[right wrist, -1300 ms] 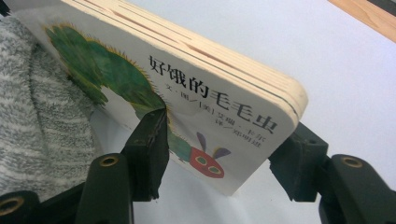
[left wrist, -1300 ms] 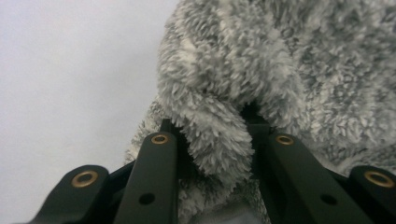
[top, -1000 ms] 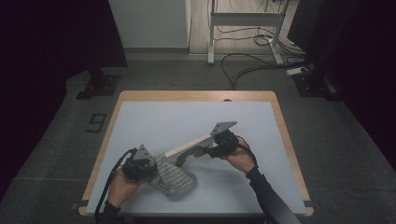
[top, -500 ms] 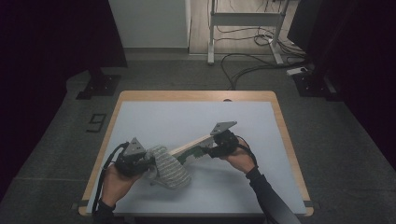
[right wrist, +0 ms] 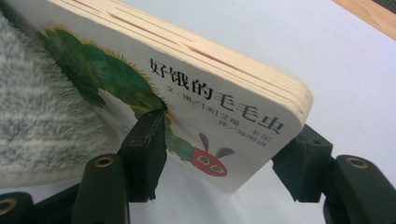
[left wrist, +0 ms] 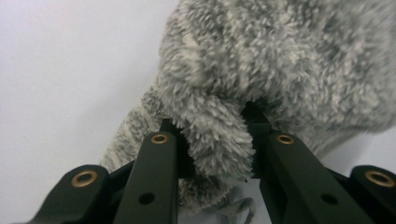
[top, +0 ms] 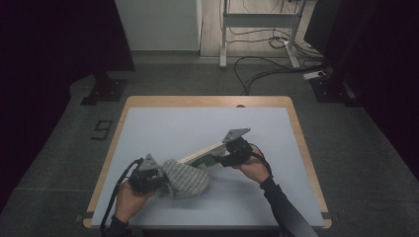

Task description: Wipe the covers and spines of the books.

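Surface point(top: 163, 123): pale grey top, wood rim, dark room behind; action sits lower centre of the high view.
Left tool point(top: 159, 178): jaws clamped on a fold of the fuzzy grey sock point(top: 185, 178), likely to drag it along the book.
Right tool point(top: 221, 160): jaws part-closed across the board book point(right wrist: 196, 100), holding its corner, tilted up as an anchor.
Sock position: bunched over the book's lower-left end.

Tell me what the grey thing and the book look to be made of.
Grey cloth: a soft, fluffy fleece or terry by the look, with long mottled grey-white pile; which fibre is unclear. Book: thick cardboard pages, seen as pale stacked layers along the edge with rounded corners; the printed cover has a smooth, slightly glossy finish.
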Tool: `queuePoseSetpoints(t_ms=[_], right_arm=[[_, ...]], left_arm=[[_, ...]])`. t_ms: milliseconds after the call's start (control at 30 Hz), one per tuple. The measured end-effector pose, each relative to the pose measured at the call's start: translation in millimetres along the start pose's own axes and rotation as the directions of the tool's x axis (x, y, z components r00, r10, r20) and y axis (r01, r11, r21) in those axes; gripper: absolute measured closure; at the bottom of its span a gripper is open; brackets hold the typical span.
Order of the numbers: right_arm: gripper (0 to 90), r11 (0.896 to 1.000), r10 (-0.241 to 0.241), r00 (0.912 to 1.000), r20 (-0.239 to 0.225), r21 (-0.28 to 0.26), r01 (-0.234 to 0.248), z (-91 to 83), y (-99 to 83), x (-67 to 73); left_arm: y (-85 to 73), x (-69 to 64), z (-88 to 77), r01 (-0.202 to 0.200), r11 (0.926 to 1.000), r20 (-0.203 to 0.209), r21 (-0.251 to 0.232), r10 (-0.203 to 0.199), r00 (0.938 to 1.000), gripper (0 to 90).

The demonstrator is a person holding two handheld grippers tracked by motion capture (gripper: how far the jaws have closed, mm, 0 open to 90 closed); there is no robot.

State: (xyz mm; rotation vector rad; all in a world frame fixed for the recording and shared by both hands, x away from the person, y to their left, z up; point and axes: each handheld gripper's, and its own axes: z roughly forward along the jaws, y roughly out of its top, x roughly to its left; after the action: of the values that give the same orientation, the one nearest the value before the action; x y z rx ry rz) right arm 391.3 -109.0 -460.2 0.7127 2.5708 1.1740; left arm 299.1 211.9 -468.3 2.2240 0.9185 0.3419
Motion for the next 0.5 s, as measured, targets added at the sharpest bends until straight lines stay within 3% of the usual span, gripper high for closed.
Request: queuePoseSetpoints(t_ms=[300,500], right_arm=[[38.1,1.000,0.000,1.0000,0.002,-0.001,0.000,0.1,-0.1,0.2],[38.1,1.000,0.000,1.0000,0.002,0.000,0.000,0.0,-0.3,0.4]], left_arm=[[-14.6,-3.7,25.0,-0.001,0.9975,-0.008,0.071,0.001,1.0000,72.9],[-20.4,-3.3,31.6,0.012,0.9982,-0.004,0.059,-0.012,0.9999,73.0]])
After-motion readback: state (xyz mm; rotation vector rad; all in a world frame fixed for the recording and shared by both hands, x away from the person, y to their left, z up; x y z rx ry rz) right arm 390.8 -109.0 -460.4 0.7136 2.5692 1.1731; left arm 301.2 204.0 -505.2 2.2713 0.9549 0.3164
